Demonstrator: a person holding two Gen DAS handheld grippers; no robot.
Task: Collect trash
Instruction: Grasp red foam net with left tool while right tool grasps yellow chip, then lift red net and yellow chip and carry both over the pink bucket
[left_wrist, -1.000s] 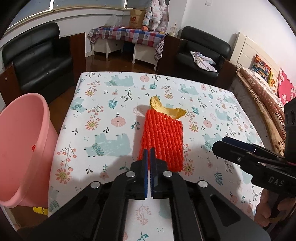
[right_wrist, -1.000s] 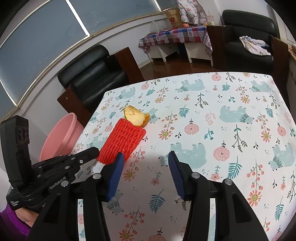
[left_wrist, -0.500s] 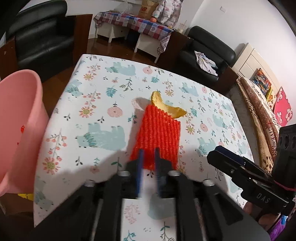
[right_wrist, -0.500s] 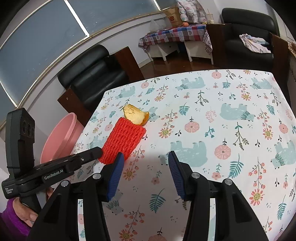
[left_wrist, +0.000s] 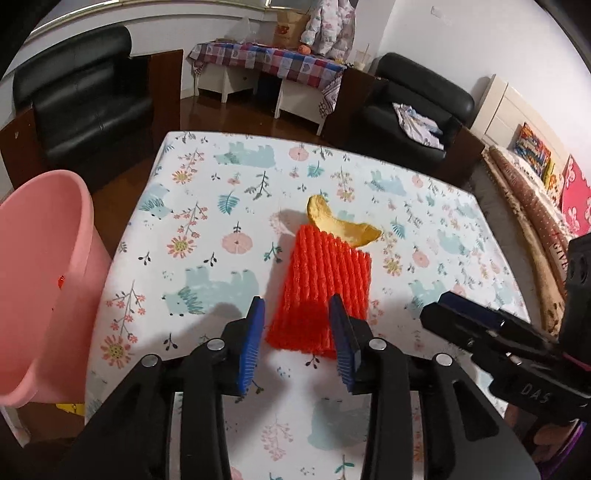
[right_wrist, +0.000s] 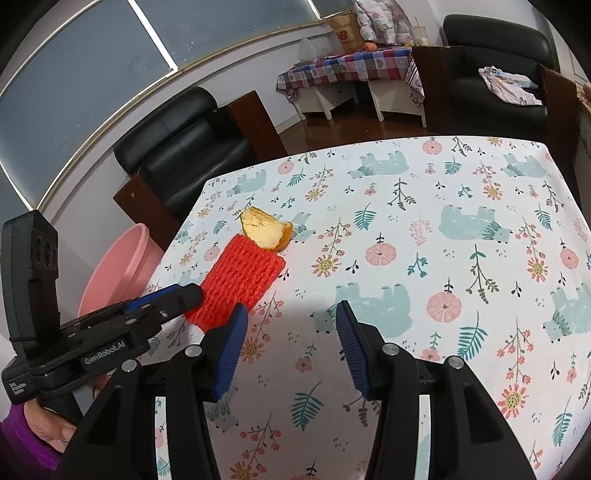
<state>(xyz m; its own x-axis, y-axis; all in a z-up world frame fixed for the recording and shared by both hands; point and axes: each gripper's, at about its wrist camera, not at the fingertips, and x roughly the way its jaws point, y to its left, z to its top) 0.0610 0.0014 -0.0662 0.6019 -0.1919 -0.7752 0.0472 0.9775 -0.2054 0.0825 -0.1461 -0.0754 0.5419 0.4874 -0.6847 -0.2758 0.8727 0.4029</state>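
As its jaws were opening around the near end of the red foam net (left_wrist: 321, 291), pads not pressing, the left gripper (left_wrist: 297, 339) lined up a pinch; the pink bin (left_wrist: 40, 280) waited off the table's (left_wrist: 207, 206) left edge. From the right wrist, the right gripper (right_wrist: 288, 347) hung spread and empty over bare cloth, leaving the net, with orange peel (right_wrist: 266, 230) at its far end, to the other

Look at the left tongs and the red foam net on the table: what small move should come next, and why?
Probably ease the left tongs forward and down around the red foam net. Their jaws are opening with only the net's near end between them, not gripped. The pink bin waits at the table's left.
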